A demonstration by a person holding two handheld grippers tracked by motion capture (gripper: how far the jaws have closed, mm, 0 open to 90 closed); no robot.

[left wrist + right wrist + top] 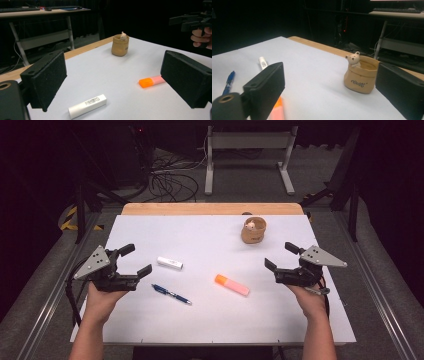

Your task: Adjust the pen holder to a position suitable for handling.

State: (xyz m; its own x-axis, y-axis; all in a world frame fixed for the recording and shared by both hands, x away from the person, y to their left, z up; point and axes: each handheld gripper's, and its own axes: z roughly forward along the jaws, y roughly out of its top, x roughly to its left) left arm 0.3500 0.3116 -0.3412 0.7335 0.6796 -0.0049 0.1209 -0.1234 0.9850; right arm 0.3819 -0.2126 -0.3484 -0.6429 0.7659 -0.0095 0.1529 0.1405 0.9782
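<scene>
Both forearms come in from the near edge, one on each side. My left hand [102, 296] holds the left gripper [137, 260] low at the left, pointing right and slightly far, fingers [45, 80] spread wide with nothing between them. My right hand [311, 299] holds the right gripper [281, 256] at the right, pointing left, fingers [265, 87] also wide apart and empty. The grippers are well apart.

**A white table in a dark room**

We see a white table top [210, 320] with a strip of bare wood [212, 208] along its far edge. Beyond that strip stands a pale metal frame [248, 150] on grey floor [240, 185], with black cables [167, 177] coiled just left of it. Metal rails [42, 305] flank the table. Everything farther back lies in darkness.
</scene>
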